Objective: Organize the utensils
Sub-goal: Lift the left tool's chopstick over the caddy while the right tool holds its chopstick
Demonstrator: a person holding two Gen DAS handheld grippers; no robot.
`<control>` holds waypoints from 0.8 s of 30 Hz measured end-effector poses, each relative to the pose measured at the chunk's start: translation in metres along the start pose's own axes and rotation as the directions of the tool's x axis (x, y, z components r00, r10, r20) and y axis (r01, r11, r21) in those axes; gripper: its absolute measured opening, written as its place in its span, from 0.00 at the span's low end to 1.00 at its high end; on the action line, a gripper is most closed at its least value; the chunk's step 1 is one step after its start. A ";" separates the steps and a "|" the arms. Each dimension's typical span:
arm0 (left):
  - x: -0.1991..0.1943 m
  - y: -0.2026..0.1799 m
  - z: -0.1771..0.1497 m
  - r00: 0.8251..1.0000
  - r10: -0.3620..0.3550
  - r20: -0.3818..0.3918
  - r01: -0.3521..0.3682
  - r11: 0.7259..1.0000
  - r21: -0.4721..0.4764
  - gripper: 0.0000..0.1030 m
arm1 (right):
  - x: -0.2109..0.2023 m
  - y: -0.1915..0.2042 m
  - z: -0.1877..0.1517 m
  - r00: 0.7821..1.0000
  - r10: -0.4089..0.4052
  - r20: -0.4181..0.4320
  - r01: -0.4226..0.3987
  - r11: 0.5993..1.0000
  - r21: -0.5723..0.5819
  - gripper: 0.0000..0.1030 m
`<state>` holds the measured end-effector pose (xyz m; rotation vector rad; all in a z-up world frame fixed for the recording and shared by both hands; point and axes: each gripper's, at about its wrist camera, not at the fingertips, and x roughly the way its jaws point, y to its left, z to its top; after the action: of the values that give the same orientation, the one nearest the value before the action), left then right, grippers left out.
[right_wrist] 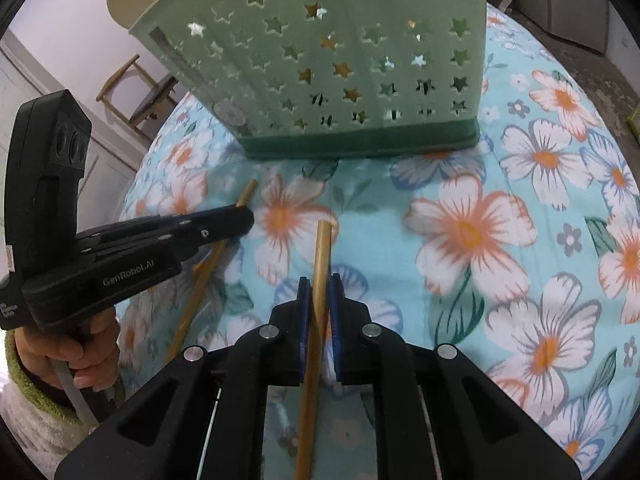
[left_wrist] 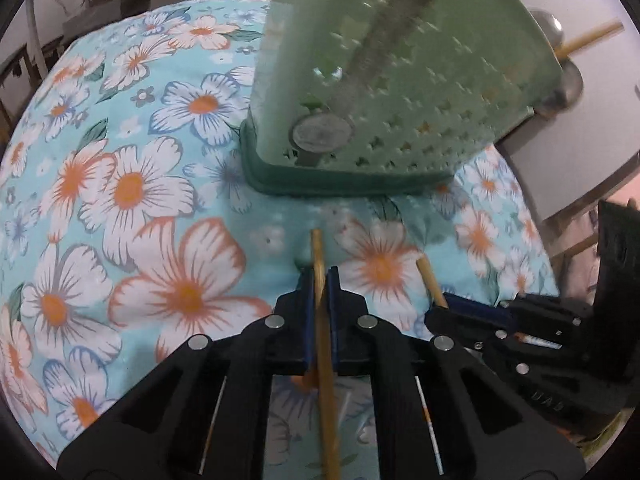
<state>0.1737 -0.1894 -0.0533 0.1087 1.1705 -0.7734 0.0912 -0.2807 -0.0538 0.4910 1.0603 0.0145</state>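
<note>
Blue pads on your left hand-held gripper (left_wrist: 320, 276) are pinching a bamboo chopstick (left_wrist: 323, 320), its blunt tip poking out past the fingertips over the floral cloth (left_wrist: 132, 184) covering the desk. Your right hand-held gripper (right_wrist: 319, 284) is clamping a second chopstick (right_wrist: 318, 280) the same way, with the stick running back under the jaws toward the camera. Both grippers are pointing down at the cloth, side by side and near each other; in the right wrist view your left hand (right_wrist: 68, 356) is wrapping around its handle, a fuzzy green sleeve (right_wrist: 24, 396) at the wrist. Just ahead of both chopstick tips, a green caddy (right_wrist: 340, 64) with star-shaped holes is standing upright on the cloth. Metal utensils (left_wrist: 396, 24) are showing dimly through its wall, and more handles (left_wrist: 592, 38) are sticking out beyond its rim.
</note>
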 end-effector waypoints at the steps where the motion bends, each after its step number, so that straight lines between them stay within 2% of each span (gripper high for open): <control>1: -0.002 0.000 0.001 1.000 -0.001 0.005 0.001 1.000 -0.004 0.05 | -0.001 0.001 0.000 1.000 0.002 0.005 -0.002 1.000 -0.001 0.08; 5: -0.023 0.001 0.000 0.998 -0.041 0.042 0.042 0.999 -0.028 0.04 | -0.012 0.002 0.000 0.999 0.014 0.037 -0.014 1.000 -0.011 0.07; 9: -0.063 -0.001 -0.001 0.990 -0.095 0.108 0.098 0.995 -0.026 0.05 | -0.025 -0.005 0.002 0.997 0.029 0.068 -0.028 1.000 -0.008 0.07; 15: -0.128 -0.006 0.003 0.959 -0.169 0.229 0.172 0.985 0.008 0.05 | -0.038 -0.014 0.004 0.993 0.048 0.109 -0.049 0.999 0.012 0.07; 17: -0.146 -0.011 0.005 0.943 -0.190 0.271 0.190 0.981 0.028 0.05 | -0.038 -0.016 0.004 0.992 0.050 0.114 -0.052 0.999 0.014 0.07; 19: -0.171 -0.018 0.009 0.920 -0.217 0.327 0.212 0.976 0.052 0.05 | -0.038 -0.017 0.004 0.992 0.054 0.117 -0.057 0.998 0.018 0.07; 24: -0.216 -0.038 0.030 0.851 -0.279 0.445 0.247 0.960 0.130 0.04 | -0.044 -0.024 0.005 0.991 0.062 0.120 -0.066 0.997 0.027 0.07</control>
<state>0.1382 -0.1259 0.1559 -0.1791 0.7091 -1.0176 0.0683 -0.3144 -0.0250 0.5473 0.9286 0.0249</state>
